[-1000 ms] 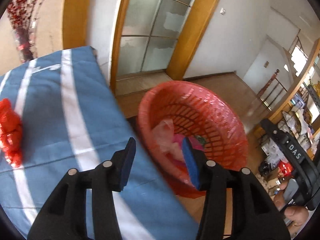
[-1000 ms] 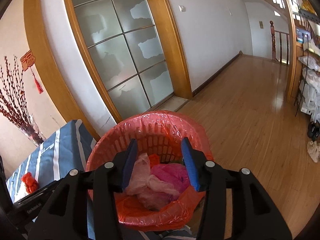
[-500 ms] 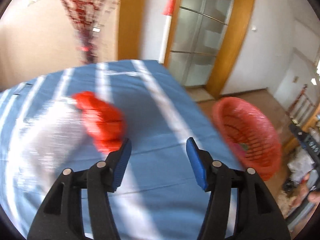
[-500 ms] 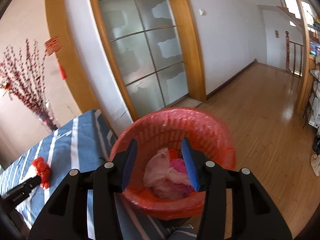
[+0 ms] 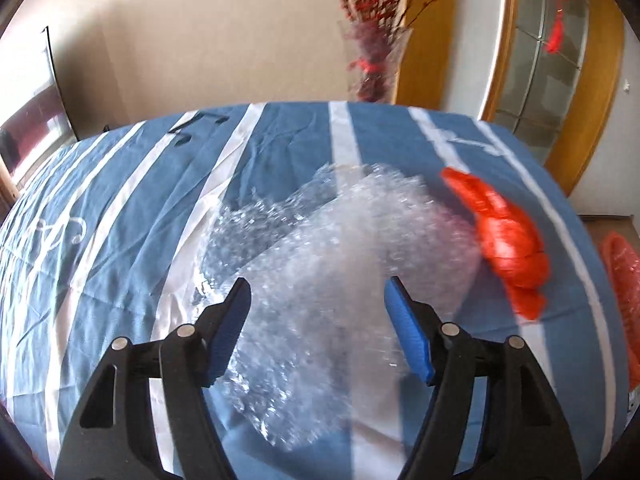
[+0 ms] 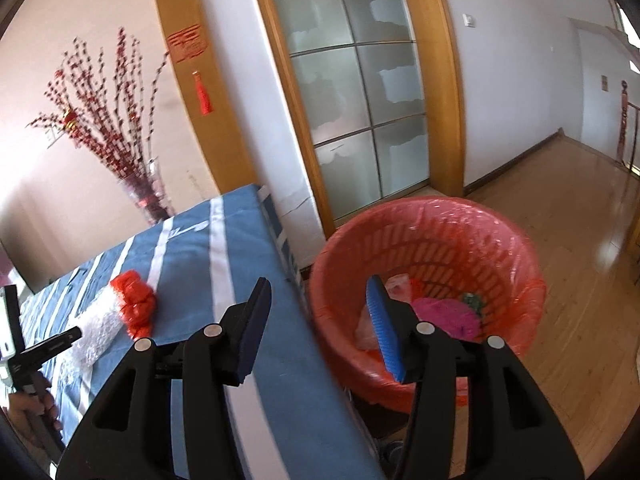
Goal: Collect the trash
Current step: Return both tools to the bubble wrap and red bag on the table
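A sheet of clear bubble wrap (image 5: 332,264) lies on the blue striped tablecloth (image 5: 132,216). My left gripper (image 5: 316,300) is open just above it, jaws wide over its near part. A crumpled red plastic bag (image 5: 504,236) lies to the right of the wrap; it also shows in the right wrist view (image 6: 134,304) next to the bubble wrap (image 6: 96,330). My right gripper (image 6: 318,300) is open and empty, over the table's edge beside the red bin (image 6: 432,240), which is lined with a red bag and holds pink and clear trash.
A glass vase of red branches (image 5: 372,60) stands at the table's far edge by the wall. A wood-framed glass door (image 6: 352,92) is behind the bin. Wooden floor (image 6: 580,208) stretches to the right. The bin's rim (image 5: 620,276) shows at the right of the left view.
My left gripper has swung left from the bin to the table and now hovers over the bubble wrap. The right gripper has shifted left, so the bin sits to its right.
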Tool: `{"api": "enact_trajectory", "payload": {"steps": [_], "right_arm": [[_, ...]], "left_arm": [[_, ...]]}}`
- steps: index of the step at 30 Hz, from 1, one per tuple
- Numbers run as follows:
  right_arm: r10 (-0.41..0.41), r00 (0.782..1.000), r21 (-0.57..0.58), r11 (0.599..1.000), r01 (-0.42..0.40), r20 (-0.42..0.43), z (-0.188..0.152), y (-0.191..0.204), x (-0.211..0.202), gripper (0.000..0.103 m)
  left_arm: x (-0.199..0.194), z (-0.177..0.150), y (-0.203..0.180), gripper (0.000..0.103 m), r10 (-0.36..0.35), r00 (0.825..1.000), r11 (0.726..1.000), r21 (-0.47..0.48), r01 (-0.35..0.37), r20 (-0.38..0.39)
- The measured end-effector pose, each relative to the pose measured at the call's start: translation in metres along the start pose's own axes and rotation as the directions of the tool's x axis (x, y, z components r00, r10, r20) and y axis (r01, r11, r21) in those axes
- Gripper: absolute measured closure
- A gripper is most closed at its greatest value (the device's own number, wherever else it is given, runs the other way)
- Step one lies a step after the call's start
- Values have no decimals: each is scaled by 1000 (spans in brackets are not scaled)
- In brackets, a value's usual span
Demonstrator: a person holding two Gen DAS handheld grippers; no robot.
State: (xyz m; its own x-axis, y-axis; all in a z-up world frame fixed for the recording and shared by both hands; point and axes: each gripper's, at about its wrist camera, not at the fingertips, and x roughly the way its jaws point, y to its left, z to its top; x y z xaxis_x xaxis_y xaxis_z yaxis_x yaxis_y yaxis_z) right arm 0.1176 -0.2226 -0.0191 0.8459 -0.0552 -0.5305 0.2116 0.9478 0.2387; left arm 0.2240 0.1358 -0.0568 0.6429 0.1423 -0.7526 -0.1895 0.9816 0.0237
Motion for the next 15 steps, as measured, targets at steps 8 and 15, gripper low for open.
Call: {"api": "enact_trajectory", "payload": {"steps": [8, 15], "right_arm": [[41, 999, -58, 997, -43, -33, -4, 30, 7, 52], [96, 992, -86, 991, -102, -81, -14, 57, 18, 52]], "left_arm": [[20, -6, 6, 28, -11, 999, 1000, -17, 10, -39], [22, -7, 9, 28, -25, 998, 999, -38, 23, -55]]}}
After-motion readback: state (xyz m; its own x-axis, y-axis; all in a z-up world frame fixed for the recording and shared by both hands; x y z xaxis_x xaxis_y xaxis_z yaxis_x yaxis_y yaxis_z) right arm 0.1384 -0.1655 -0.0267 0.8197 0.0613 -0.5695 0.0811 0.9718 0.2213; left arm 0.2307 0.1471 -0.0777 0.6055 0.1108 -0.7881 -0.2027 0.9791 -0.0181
